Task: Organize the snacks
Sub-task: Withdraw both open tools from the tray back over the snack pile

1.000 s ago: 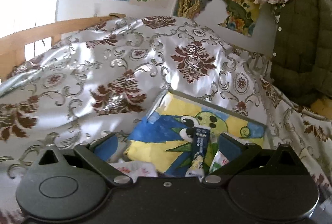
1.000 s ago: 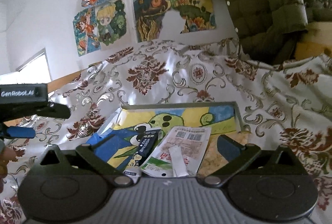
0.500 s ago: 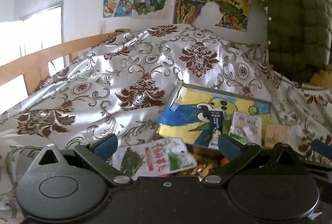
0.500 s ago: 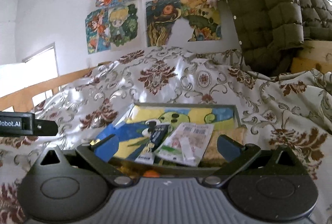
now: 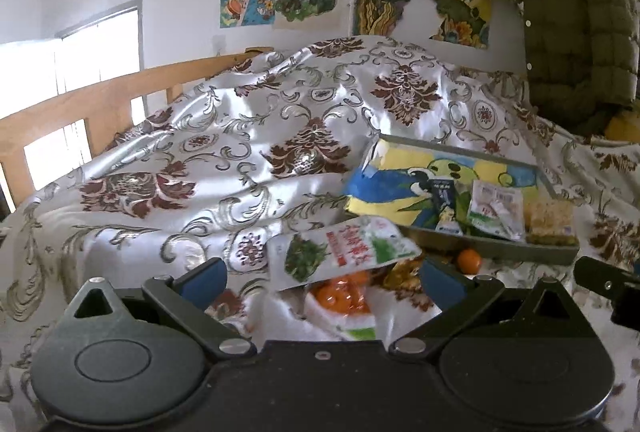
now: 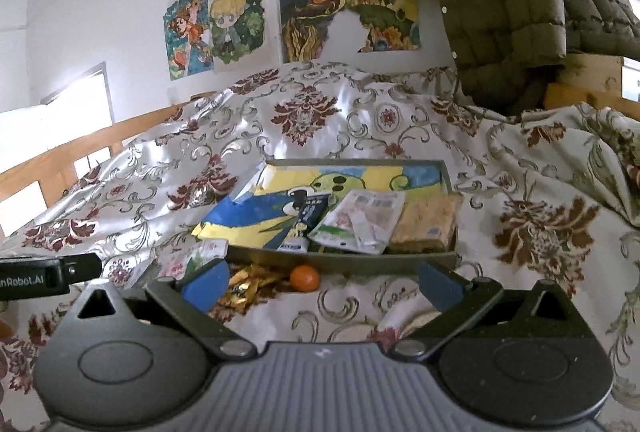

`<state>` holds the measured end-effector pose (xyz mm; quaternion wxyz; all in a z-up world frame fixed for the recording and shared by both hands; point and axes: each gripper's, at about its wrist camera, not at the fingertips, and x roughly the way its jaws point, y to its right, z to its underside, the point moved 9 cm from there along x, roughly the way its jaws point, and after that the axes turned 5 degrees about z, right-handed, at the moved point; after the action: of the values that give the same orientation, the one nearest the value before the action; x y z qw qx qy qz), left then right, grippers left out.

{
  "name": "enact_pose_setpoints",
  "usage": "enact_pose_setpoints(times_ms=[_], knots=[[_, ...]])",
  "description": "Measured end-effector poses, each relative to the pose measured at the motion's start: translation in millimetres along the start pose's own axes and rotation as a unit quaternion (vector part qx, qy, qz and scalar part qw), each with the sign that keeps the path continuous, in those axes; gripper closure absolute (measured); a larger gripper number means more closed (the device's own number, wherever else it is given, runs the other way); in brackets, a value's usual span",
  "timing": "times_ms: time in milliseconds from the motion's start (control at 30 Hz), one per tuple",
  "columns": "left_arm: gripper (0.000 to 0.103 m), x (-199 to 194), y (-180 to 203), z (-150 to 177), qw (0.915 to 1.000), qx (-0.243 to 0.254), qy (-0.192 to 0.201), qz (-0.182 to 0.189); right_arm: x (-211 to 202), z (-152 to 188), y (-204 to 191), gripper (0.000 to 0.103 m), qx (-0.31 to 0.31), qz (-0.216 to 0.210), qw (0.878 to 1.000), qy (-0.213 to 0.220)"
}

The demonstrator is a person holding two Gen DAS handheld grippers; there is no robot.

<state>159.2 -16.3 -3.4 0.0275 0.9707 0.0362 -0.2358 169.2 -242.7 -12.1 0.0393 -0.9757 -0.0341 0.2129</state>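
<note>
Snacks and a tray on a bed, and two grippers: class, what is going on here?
A person with a gripper in each hand is sorting snacks on a patterned bedspread. The tray already holds a dark stick packet, a white packet and a yellow cake bar. Outside it, near its front, lie a green and white packet, a small orange and gold-wrapped sweets. The left gripper and the right gripper are both open and hold nothing.

The black left gripper with blue-padded fingers [image 5: 322,278] is hovering low with its jaws spread wide, nothing between them. The grey-bodied right gripper with blue-padded fingers [image 6: 322,282] is hanging alongside, likewise gaping and empty.
</note>
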Motion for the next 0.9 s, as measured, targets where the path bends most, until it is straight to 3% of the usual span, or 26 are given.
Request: enact_pose_setpoints(times_ms=[533, 667, 767, 900], knots=[[0.001, 2.8, -24.4, 40.1, 0.9979, 0.02, -0.059, 0.018, -19.8, 41.5, -16.8, 0.0, -0.018, 0.019, 0.998, -0.055], [0.001, 5.3, -27.7, 43.0, 0.9954, 0.059, -0.071, 0.024, -17.0, 47.1, -18.0, 0.0, -0.024, 0.024, 0.997, -0.065], [0.001, 6.2, -32.8, 46.9, 0.993, 0.089, -0.076, 0.017, -12.6, 50.4, -22.9, 0.0, -0.033, 0.022, 0.997, -0.071], [0.001, 14.2, -45.8, 53.4, 0.9931, 0.065, -0.097, -0.002, -7.2, 56.2, -32.2, 0.0, -0.05, 0.018, 0.996, -0.078]])
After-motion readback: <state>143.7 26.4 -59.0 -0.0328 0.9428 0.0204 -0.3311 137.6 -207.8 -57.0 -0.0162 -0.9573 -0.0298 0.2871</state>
